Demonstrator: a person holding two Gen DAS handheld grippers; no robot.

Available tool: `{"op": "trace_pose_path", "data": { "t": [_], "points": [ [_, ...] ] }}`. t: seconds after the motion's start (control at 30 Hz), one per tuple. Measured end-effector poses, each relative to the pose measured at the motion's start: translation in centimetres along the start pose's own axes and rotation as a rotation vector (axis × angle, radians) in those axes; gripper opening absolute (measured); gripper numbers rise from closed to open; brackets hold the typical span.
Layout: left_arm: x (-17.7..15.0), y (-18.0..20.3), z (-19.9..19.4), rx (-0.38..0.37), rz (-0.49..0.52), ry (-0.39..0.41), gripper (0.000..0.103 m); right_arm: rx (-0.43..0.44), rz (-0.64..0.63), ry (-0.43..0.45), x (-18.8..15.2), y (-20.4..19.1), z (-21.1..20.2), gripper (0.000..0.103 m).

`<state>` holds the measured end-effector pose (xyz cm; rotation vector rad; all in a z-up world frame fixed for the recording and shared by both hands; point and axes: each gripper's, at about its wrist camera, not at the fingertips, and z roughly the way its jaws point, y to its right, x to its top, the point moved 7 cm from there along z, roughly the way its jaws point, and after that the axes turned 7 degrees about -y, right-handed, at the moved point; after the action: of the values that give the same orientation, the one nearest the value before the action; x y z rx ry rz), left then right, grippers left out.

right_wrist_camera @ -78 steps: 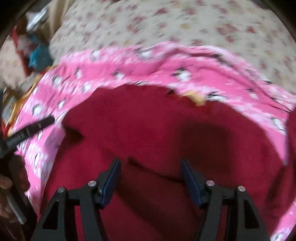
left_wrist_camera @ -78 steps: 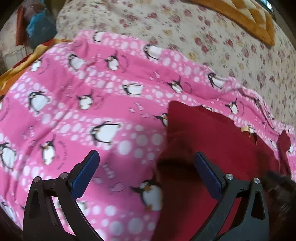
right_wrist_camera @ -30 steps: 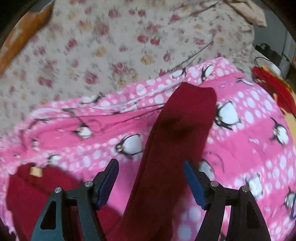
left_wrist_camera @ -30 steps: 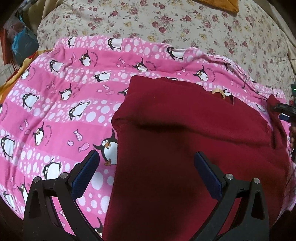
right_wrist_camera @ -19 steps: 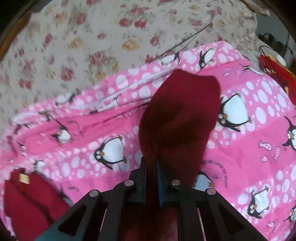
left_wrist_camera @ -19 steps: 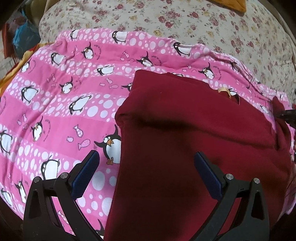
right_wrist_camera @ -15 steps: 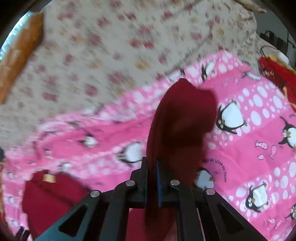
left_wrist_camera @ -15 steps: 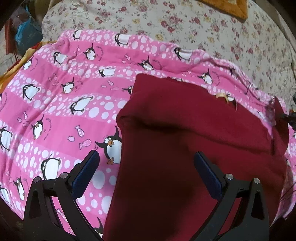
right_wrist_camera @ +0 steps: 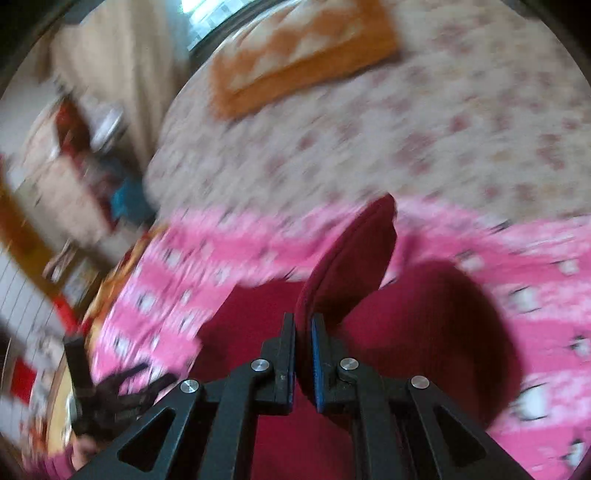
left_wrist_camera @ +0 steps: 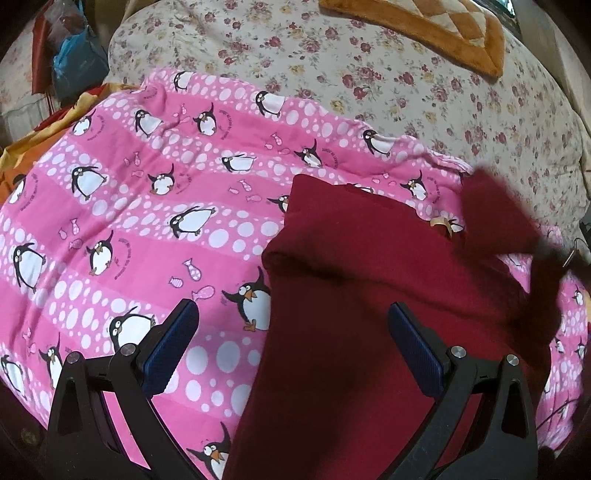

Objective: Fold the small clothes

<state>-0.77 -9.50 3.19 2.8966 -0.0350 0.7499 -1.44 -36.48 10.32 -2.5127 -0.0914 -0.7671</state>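
Note:
A dark red garment (left_wrist_camera: 354, 295) lies on a pink penguin-print blanket (left_wrist_camera: 147, 206). Its left side is folded in, with a straight edge down the middle of the left wrist view. My left gripper (left_wrist_camera: 291, 354) is open and empty, low over the garment's left edge. My right gripper (right_wrist_camera: 303, 343) is shut on the garment's red sleeve (right_wrist_camera: 351, 254) and holds it lifted over the garment's body (right_wrist_camera: 424, 317). In the left wrist view the lifted sleeve (left_wrist_camera: 495, 218) shows blurred at the right. The right wrist view is motion-blurred.
The blanket lies on a floral bedspread (left_wrist_camera: 406, 81). An orange quilted cushion (left_wrist_camera: 424, 26) sits at the far side of the bed. Bags and clutter (left_wrist_camera: 70, 59) stand off the bed's left. An orange-yellow cloth (left_wrist_camera: 22, 147) shows under the blanket's left edge.
My right gripper shut on the red sleeve, lifted it off the blanket and swung it left over the garment's body. My left gripper stayed open and shifted only slightly.

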Motion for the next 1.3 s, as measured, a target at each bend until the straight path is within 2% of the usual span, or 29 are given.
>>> {"op": "trace_pose_path", "data": {
  "t": [0.07, 0.1, 0.13, 0.17, 0.2, 0.33, 0.4, 0.43, 0.53, 0.63, 0.7, 0.77, 0.8, 0.83, 0.87, 0.93, 1.0, 1.1, 1.2, 1.3],
  "points": [
    [0.0, 0.0, 0.1, -0.014, -0.001, -0.005, 0.102, 0.0, -0.038, -0.111, -2.2, -1.5, 3.5, 0.008],
    [0.0, 0.0, 0.2, -0.019, 0.0, -0.008, 0.102, -0.026, -0.063, -0.196, -4.0, -2.1, 5.6, 0.013],
    [0.1, 0.1, 0.2, -0.029, 0.002, -0.01, 0.102, -0.042, -0.077, -0.236, -5.1, -2.1, 6.6, 0.018],
    [0.2, 0.3, 0.3, -0.04, 0.006, -0.008, 0.102, -0.049, -0.088, -0.26, -6.0, -2.2, 7.2, 0.034],
    [0.3, 0.4, 0.3, -0.047, 0.009, -0.007, 0.102, -0.044, -0.088, -0.262, -6.8, -2.4, 7.2, 0.045],
    [1.8, 1.8, 0.9, -0.076, 0.025, 0.005, 0.102, -0.044, -0.056, -0.191, -7.3, -1.6, 3.7, 0.049],
    [2.7, 2.8, 2.0, -0.09, 0.032, -0.012, 0.102, -0.064, -0.031, -0.149, -7.3, -0.8, 1.3, 0.064],
    [2.9, 3.3, 2.5, -0.096, 0.037, -0.021, 0.102, -0.071, -0.018, -0.136, -7.4, -0.2, -0.1, 0.067],
    [3.8, 4.9, 4.7, -0.098, 0.046, -0.057, 0.102, -0.085, 0.026, -0.102, -8.0, 1.5, -3.8, 0.07],
    [4.2, 6.4, 6.8, -0.116, 0.059, -0.087, 0.1, -0.146, 0.067, -0.072, -9.1, 3.8, -6.9, 0.071],
    [4.4, 7.4, 8.0, -0.141, 0.061, -0.107, 0.088, -0.172, 0.102, -0.066, -10.0, 5.3, -8.2, 0.071],
    [4.6, 8.5, 8.9, -0.167, 0.082, -0.133, 0.053, -0.185, 0.145, -0.075, -11.1, 6.9, -9.1, 0.071],
    [4.6, 8.9, 9.2, -0.168, 0.09, -0.143, 0.043, -0.194, 0.162, -0.077, -11.6, 7.5, -9.3, 0.071],
    [4.7, 9.2, 9.4, -0.166, 0.098, -0.153, 0.019, -0.202, 0.17, -0.077, -11.8, 7.9, -9.5, 0.071],
    [4.9, 9.3, 9.2, -0.171, 0.102, -0.158, 0.012, -0.209, 0.176, -0.078, -12.1, 8.2, -9.5, 0.071],
    [5.8, 9.3, 7.6, -0.195, 0.103, -0.111, 0.01, -0.213, 0.188, -0.074, -12.3, 8.6, -9.6, 0.071],
    [7.5, 8.5, 5.0, -0.229, 0.087, -0.03, 0.009, -0.203, 0.193, -0.062, -12.1, 8.7, -9.6, 0.071],
    [9.3, 5.6, 2.7, -0.22, 0.027, 0.054, 0.008, -0.204, 0.199, -0.054, -11.6, 8.8, -9.1, 0.071],
    [9.0, 4.0, 3.2, -0.193, 0.018, 0.036, 0.008, -0.235, 0.21, -0.056, -10.9, 9.3, -8.0, 0.071],
    [7.6, 3.6, 4.5, -0.204, 0.008, -0.014, 0.008, -0.252, 0.252, -0.052, -9.9, 10.6, -6.4, 0.073]
  ]
}}
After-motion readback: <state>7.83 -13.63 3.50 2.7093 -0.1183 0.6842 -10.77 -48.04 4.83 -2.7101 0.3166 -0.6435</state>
